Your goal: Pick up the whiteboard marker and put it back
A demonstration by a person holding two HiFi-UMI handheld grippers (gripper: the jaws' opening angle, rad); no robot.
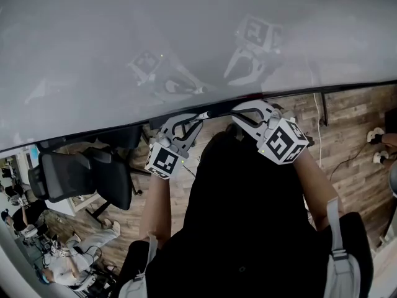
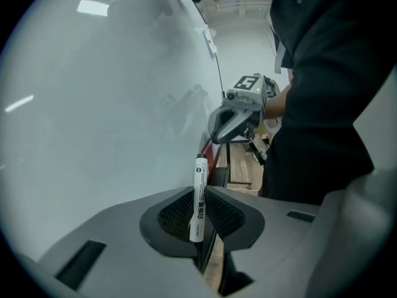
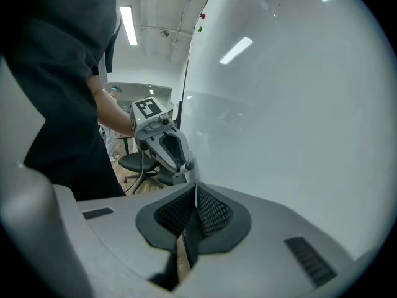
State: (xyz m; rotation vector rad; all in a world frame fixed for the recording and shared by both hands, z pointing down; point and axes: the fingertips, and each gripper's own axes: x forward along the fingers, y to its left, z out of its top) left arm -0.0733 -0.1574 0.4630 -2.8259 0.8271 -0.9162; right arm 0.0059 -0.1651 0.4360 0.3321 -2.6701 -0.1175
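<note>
Office chair (image 1: 84, 177) stands on the wood floor (image 1: 347, 135), far left. Your left gripper (image 1: 200, 117) is clamped on the whiteboard marker (image 2: 199, 197). The white barrel is upright between the mesh pads (image 2: 232, 216), dark end up, close to the whiteboard (image 2: 111, 104). Your right gripper (image 1: 240, 109) is just beside it at the board's lower edge, jaws pressed together, nothing between them.

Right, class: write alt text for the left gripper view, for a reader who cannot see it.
The left gripper clamps a white marker, its end poking past the shut jaws, beside a whiteboard. Beyond, the right gripper hangs near it, the person's dark shirt at right.
</note>
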